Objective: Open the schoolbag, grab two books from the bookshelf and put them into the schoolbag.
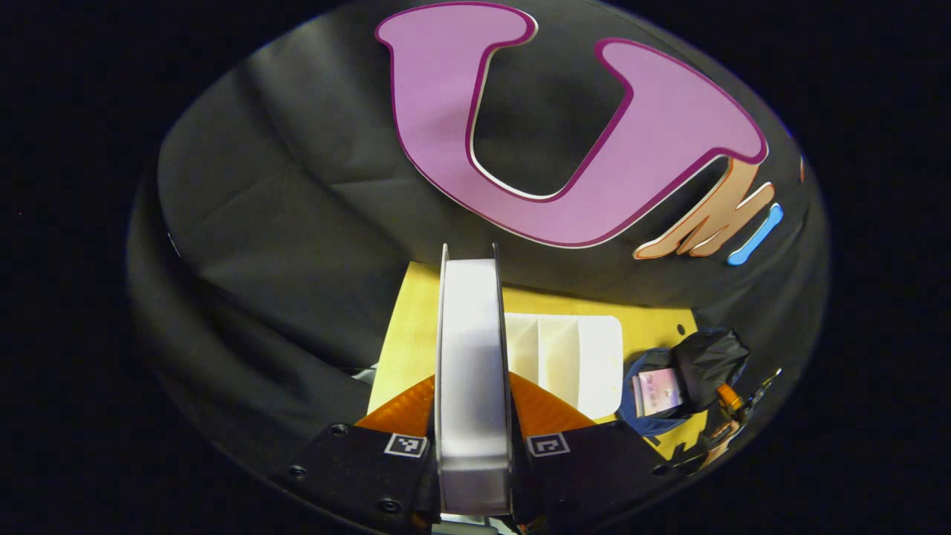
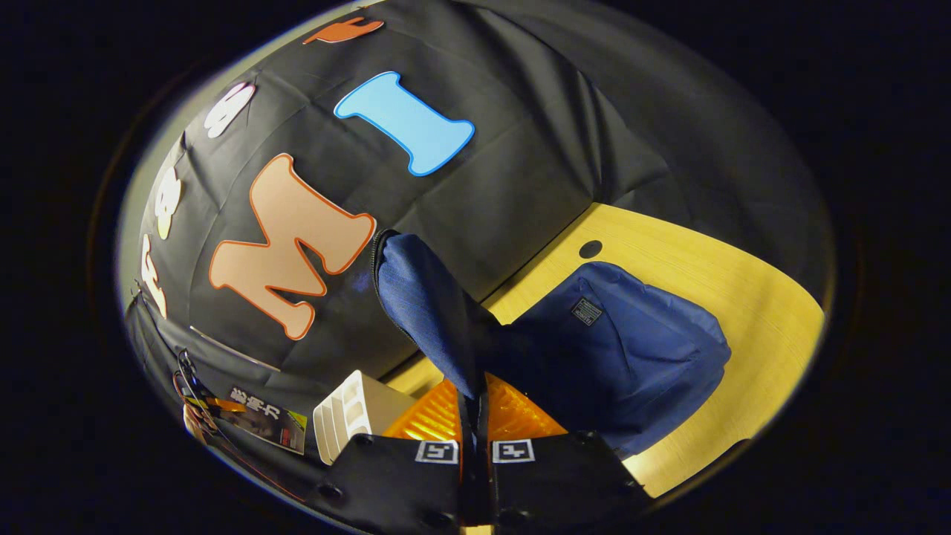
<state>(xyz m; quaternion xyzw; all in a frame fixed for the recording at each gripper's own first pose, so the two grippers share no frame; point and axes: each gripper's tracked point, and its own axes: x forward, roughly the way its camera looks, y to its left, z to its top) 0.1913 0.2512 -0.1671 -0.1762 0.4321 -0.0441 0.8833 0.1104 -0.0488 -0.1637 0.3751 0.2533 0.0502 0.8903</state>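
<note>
- Left gripper view: the left gripper (image 1: pixel 474 446) pinches a book (image 1: pixel 472 357) edge-on between both fingers, page block facing the camera, carried upright, I judge so it can slide into the bag.
- Beyond it, the white bookshelf (image 1: pixel 576 357) stands on the yellow surface (image 1: pixel 405 334); farther right lies the schoolbag (image 1: pixel 657 401).
- Right gripper view: the right gripper (image 2: pixel 473 438) is pressed together on the flap (image 2: pixel 423 305) of the schoolbag (image 2: pixel 631 349), lifting it, probably to hold the mouth open.
- The bag's body rests behind on the surface (image 2: pixel 713 275), the bookshelf (image 2: pixel 349 416) to its left.
</note>
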